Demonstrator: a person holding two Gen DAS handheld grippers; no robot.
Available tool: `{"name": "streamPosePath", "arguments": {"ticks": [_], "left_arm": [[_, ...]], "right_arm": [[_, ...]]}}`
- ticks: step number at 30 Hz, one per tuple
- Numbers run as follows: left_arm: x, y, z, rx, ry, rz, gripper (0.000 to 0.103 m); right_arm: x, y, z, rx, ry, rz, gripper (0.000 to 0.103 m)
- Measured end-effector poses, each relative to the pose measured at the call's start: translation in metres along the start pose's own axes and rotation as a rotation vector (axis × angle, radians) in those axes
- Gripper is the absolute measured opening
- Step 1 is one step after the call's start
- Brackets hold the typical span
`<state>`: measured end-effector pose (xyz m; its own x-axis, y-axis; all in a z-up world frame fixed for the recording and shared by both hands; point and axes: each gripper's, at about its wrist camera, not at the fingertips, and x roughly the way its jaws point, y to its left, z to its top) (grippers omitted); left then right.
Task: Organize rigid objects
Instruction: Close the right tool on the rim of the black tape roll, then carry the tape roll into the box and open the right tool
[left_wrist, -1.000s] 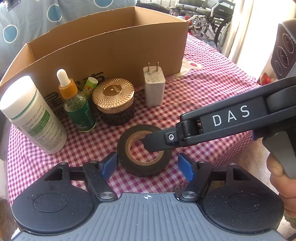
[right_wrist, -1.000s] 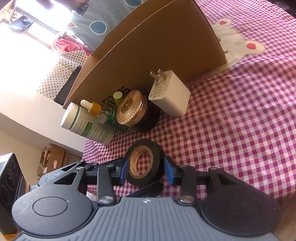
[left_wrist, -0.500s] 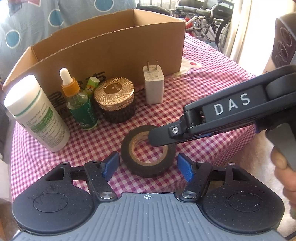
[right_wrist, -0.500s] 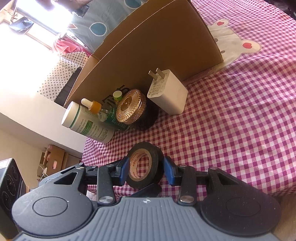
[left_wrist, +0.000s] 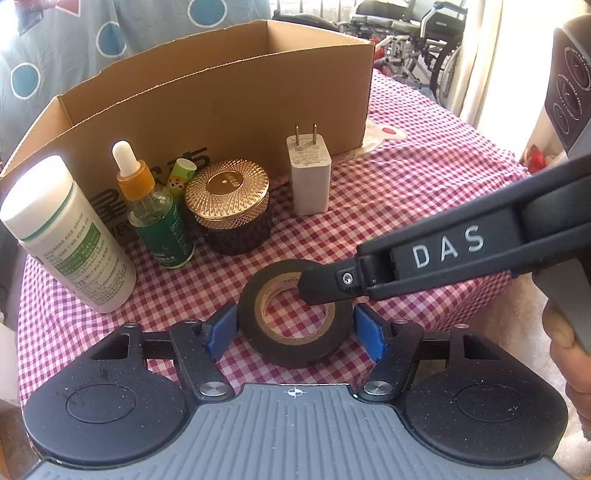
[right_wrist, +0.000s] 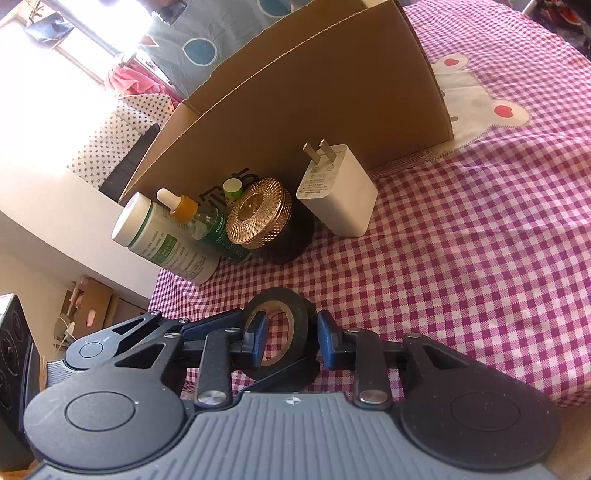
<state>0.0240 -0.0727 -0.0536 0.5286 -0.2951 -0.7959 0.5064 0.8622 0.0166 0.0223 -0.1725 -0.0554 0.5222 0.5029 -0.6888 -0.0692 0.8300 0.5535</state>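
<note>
A black tape roll (left_wrist: 295, 354) lies flat on the pink checked tablecloth (left_wrist: 406, 206). My left gripper (left_wrist: 295, 330) straddles it, open, one blue pad at each side with a small gap. My right gripper (right_wrist: 291, 334) reaches in from the right. Its jaws are closing: one finger (right_wrist: 258, 332) is inside the roll's hole and the other is outside, so only the roll's wall (right_wrist: 303, 321) is between them. The pads do not press on it. In the left wrist view only one right finger (left_wrist: 321, 288) shows, over the hole.
An open cardboard box (left_wrist: 221, 110) stands behind. In front of it stand a white bottle (left_wrist: 66, 236), a green dropper bottle (left_wrist: 159, 218), a small green tube (left_wrist: 181, 177), a gold-lidded jar (left_wrist: 227, 195) and a white charger (left_wrist: 308, 177). The table edge is close below the roll.
The right gripper's jaws have narrowed from straddling the whole roll to one finger inside its hole. The left gripper has barely moved.
</note>
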Motion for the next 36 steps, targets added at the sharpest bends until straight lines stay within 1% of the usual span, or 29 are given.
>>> {"name": "streamPosePath", "arguments": {"ticks": [3,8,15,21,26,31,36], "left_arm": [[0.0,0.003,-0.001,-0.012,-0.006,0.0,0.066],[-0.006,0.002,-0.006,-0.013,-0.018,0.012,0.066],[-0.015,0.002,-0.001,-0.021,-0.036,0.015,0.066],[-0.033,0.002,0.003,-0.032,-0.073,0.022,0.066],[-0.055,0.004,0.009,-0.04,-0.127,0.026,0.066],[-0.081,0.009,0.024,-0.044,-0.201,0.046,0.066],[-0.103,0.024,0.058,-0.065,-0.252,0.062,0.066]], "right_arm": [[0.002,0.004,-0.001,-0.039,-0.006,-0.031,0.02],[0.003,0.012,-0.003,-0.076,-0.011,-0.062,0.02],[-0.005,0.014,-0.001,-0.077,-0.034,-0.055,0.02],[-0.023,0.025,0.002,-0.102,-0.071,-0.058,0.02],[-0.044,0.039,0.006,-0.135,-0.121,-0.053,0.02],[-0.067,0.066,0.022,-0.202,-0.19,-0.043,0.02],[-0.082,0.095,0.054,-0.292,-0.239,-0.032,0.02]]}}
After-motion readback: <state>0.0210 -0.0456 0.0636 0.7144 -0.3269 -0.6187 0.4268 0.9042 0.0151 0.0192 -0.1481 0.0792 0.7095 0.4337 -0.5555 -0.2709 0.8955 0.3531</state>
